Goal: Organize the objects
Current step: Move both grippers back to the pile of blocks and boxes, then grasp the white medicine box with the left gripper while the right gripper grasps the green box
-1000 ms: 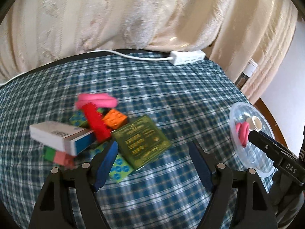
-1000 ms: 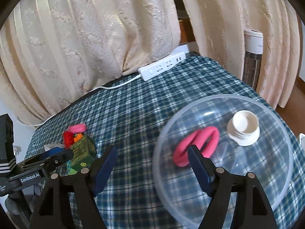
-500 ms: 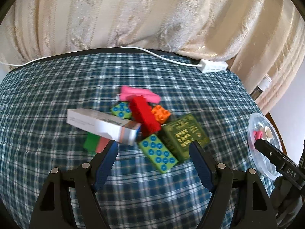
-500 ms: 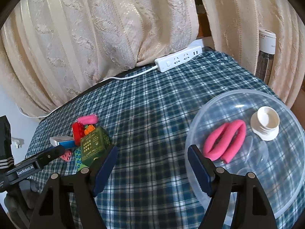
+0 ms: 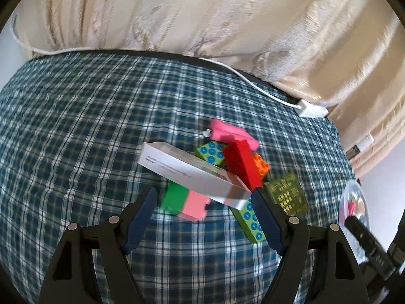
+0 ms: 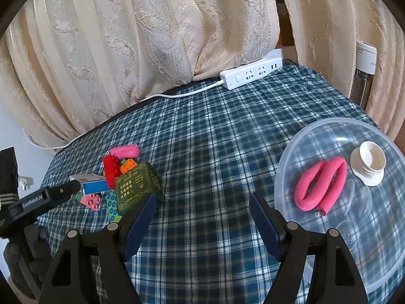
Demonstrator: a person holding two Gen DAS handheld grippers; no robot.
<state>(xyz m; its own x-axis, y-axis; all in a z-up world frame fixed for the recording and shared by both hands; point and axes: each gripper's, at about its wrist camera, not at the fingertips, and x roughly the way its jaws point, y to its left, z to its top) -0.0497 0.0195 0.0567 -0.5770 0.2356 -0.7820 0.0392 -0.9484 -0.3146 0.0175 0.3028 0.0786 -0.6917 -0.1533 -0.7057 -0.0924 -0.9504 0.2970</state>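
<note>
On the desk, 9 o'clock: toy pile [image 6: 121,179], white box [image 5: 187,172] atop
At 3 o'clock: clear bowl [image 6: 298,157] holding pink tube [image 6: 321,182], white cap [image 6: 368,162]
Left tongs [image 5: 203,202]: spread, empty, over pile
Right tongs [image 6: 202,206]: spread, empty, between pile and bowl

Pile of toys on the blue plaid-covered counter [image 6: 215,152]: long white rectangular carton [image 5: 187,172] tilted across the top, red plastic brick [image 5: 241,163] leaning against it, small orange brick [image 5: 262,163], green bricks with blue studs [image 5: 210,152], green-and-pink brick [image 5: 184,201] under the carton, dark green printed box [image 6: 138,186], pink foam roll [image 5: 231,134] at the far side. Well apart, clear round plastic bowl [image 6: 298,157] holds a folded pink foam tube [image 6: 321,185] and a white ribbed cap [image 6: 369,162], upright.
</note>
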